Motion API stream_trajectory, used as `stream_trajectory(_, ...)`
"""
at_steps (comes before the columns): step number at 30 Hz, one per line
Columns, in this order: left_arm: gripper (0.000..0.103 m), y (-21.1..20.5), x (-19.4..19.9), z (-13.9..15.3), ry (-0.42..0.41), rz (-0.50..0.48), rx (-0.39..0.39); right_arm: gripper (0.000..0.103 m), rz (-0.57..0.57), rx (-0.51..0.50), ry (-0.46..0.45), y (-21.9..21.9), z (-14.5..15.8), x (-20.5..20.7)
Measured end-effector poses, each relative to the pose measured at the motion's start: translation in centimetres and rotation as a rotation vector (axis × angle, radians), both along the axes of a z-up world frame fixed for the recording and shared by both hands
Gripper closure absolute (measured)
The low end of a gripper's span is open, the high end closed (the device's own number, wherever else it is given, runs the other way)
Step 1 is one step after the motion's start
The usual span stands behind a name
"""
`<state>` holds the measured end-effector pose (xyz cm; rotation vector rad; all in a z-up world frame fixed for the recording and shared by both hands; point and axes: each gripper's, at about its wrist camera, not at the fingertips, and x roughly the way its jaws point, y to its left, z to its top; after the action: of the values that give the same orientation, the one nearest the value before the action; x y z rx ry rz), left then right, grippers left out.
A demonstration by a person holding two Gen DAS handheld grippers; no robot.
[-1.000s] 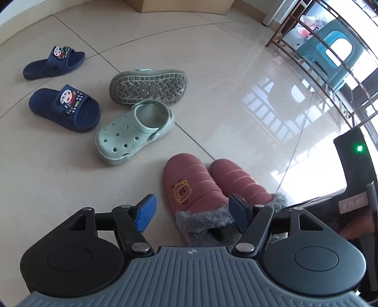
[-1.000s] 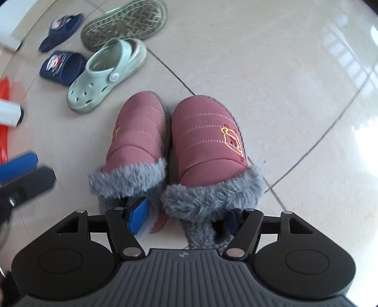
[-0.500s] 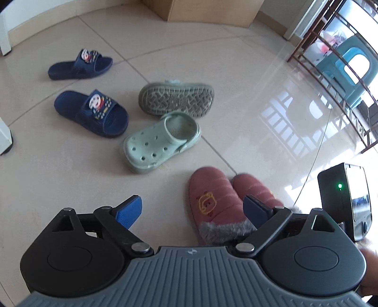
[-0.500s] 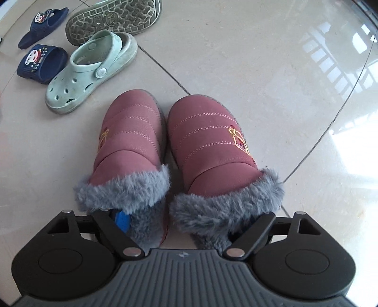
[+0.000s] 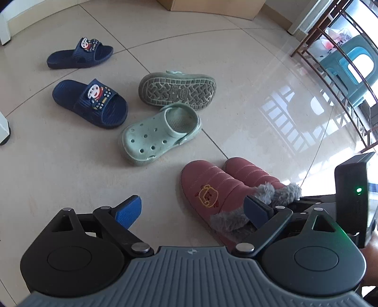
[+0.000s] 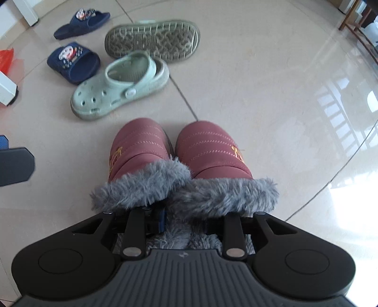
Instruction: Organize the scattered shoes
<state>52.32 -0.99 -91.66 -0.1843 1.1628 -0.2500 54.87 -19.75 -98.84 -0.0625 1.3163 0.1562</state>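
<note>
Two maroon slippers with grey fur cuffs (image 6: 179, 151) lie side by side on the tile floor; they also show in the left wrist view (image 5: 217, 186). My right gripper (image 6: 184, 219) is shut on the fur cuffs of the slipper pair, its fingertips buried in fur. My left gripper (image 5: 192, 211) is open and empty, hovering left of the slippers. Beyond lie an upright green clog (image 5: 160, 134), a second green clog sole-up (image 5: 177, 89), and two navy cartoon slides (image 5: 89, 101) (image 5: 80, 55).
A white furniture leg (image 6: 7, 91) and something red (image 6: 6, 60) are at the left. A wooden railing (image 5: 342, 59) with a teal plastic chair (image 5: 354, 63) behind it runs along the right. A cardboard box (image 5: 212, 7) stands at the far wall.
My right gripper has closed in on the fur cuffs of the maroon slippers. My left gripper has pulled back and to the left, away from the slippers, still open.
</note>
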Motion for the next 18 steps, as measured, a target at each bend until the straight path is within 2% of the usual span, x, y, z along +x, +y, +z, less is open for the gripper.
stream_trajectory(7,0.009,-0.9,2.0,0.5,-0.003,0.029,-0.014,0.074,-0.025,0.008,-0.050,-2.7,2.4,3.3)
stream_trajectory(11,0.009,-2.0,3.0,2.0,0.023,0.051,-0.023,0.074,-0.049,-0.008,-0.072,-4.7,5.0,4.7)
stream_trajectory(15,0.009,-3.7,3.7,6.7,0.041,0.066,-0.024,0.074,-0.070,-0.025,-0.082,-6.6,9.3,4.9)
stream_trajectory(18,0.009,-5.2,4.2,11.0,0.069,0.059,-0.018,0.074,-0.105,-0.022,-0.080,-8.6,14.6,4.7)
